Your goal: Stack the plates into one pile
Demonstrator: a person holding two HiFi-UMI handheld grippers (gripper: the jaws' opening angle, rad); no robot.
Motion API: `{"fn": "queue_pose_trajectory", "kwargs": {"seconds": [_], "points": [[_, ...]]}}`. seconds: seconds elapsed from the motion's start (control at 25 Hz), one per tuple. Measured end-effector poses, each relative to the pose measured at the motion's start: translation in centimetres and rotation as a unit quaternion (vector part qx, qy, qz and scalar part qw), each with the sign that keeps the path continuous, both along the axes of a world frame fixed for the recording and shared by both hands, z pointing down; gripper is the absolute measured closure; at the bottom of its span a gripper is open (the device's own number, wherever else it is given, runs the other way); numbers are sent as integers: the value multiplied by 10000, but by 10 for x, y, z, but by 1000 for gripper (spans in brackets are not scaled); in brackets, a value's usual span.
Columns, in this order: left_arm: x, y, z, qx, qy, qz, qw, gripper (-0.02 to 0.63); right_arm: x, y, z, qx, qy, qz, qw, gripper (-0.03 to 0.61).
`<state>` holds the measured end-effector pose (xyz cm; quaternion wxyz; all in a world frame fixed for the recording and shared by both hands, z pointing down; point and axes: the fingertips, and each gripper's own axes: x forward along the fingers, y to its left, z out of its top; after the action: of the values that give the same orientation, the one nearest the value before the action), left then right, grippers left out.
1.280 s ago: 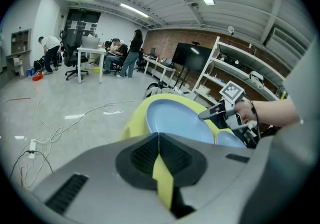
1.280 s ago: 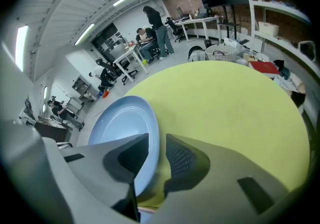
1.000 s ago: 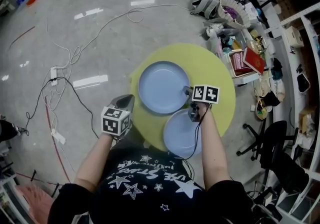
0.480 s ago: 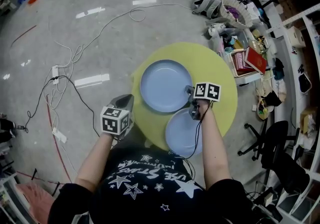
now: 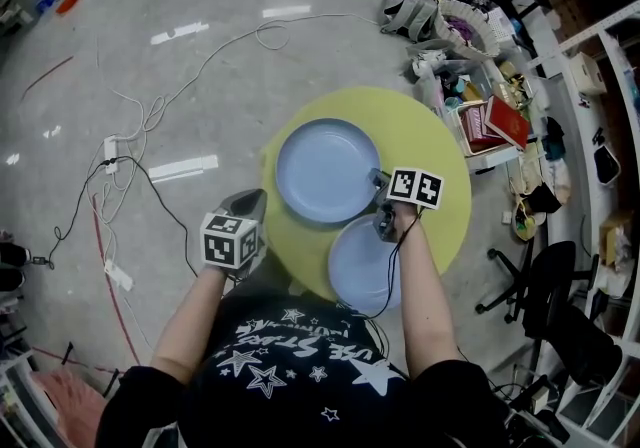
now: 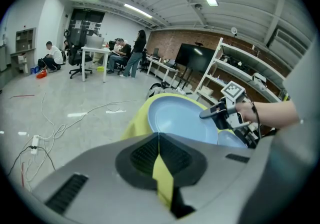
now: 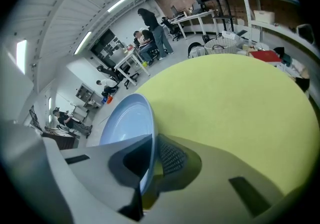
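Left gripper (image 5: 250, 201) is hovering off the near-left edge of the round yellow table (image 5: 435, 141), above the floor (image 5: 150, 86); its jaws are lying together with nothing between them, clenched on air. Far plate (image 5: 325, 171), pale blue, is sitting on the table toward its left edge. Near plate (image 5: 360, 266), same colour, is sitting at the table's near edge, just beside the far plate and not on it. Right gripper (image 5: 377, 186) is reaching in at the far plate's right rim; its jaws have just been closing and are now pinching that rim from both sides, grasping the far plate (image 7: 127, 123). Plates are still lying separately, not piled.
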<state>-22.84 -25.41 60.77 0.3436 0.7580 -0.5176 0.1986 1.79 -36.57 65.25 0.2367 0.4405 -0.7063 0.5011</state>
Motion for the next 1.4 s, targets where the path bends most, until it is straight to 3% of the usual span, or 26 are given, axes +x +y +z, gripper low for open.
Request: {"fn": "queue_pose_trajectory", "kwargs": {"seconds": [0.28,0.68,1.4], "points": [[4,8,-2,39,-49,-23,10000,595,2,1,-10,229,-98,161,9996,551],[14,22,-16,193,-92,-103,9997,594,20,13,-47,504,-784,565,9940,551],[80,55,-26,333,-167,300,9989,594,99,98,-60,606,-963,839,9900,549]]}}
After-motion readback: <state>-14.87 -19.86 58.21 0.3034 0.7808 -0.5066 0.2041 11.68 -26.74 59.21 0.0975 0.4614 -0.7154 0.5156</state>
